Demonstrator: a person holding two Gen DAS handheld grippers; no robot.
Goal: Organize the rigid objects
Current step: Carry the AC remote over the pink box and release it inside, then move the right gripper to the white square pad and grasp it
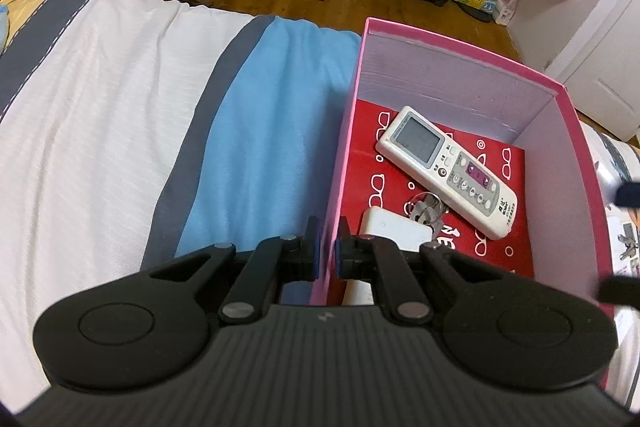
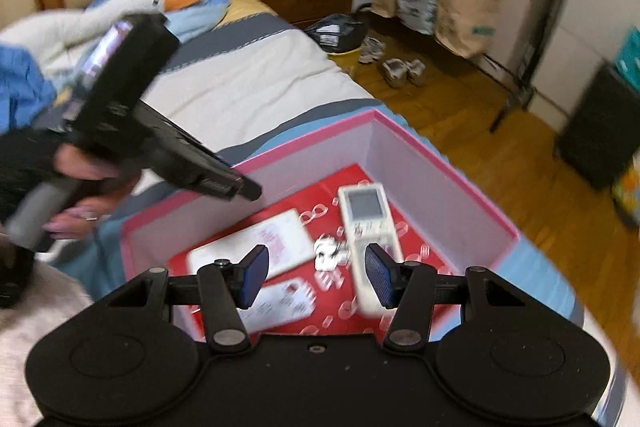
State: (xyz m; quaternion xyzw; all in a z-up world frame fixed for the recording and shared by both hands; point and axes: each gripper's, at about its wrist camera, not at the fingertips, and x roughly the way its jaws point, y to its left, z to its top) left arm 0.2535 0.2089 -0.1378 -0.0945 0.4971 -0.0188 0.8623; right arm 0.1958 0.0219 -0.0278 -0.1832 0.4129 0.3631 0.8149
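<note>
Pink cardboard is what's clamped here: the left gripper (image 1: pixel 328 251) is pinched tight on the box (image 1: pixel 560 131) wall, one blue pad outside and one inside. The box is parked on a bed (image 1: pixel 120 87) with a blue, grey and white striped cover.

Just ahead of the left fingers, inside the box, a white card (image 1: pixel 396 231) can be seen, with a keyring (image 1: pixel 426 207) right past it and a white remote (image 1: pixel 446 171) lying diagonally beyond that, touching the keys. Everything sits on a red sheet (image 1: pixel 512 243) printed with little glasses.

The right gripper (image 2: pixel 316 277) is held above the near end of the box, jaws apart, nothing between them. Below its gap the keys (image 2: pixel 330 253) show up, the remote (image 2: pixel 370 227) is by the right pad, and two white cards (image 2: pixel 256 245) are off by the left pad. That view is pretty blurry, so details are fuzzy.

A hand (image 2: pixel 76 187) wrapped around the left gripper's handle is visible at the far left of the right view.
</note>
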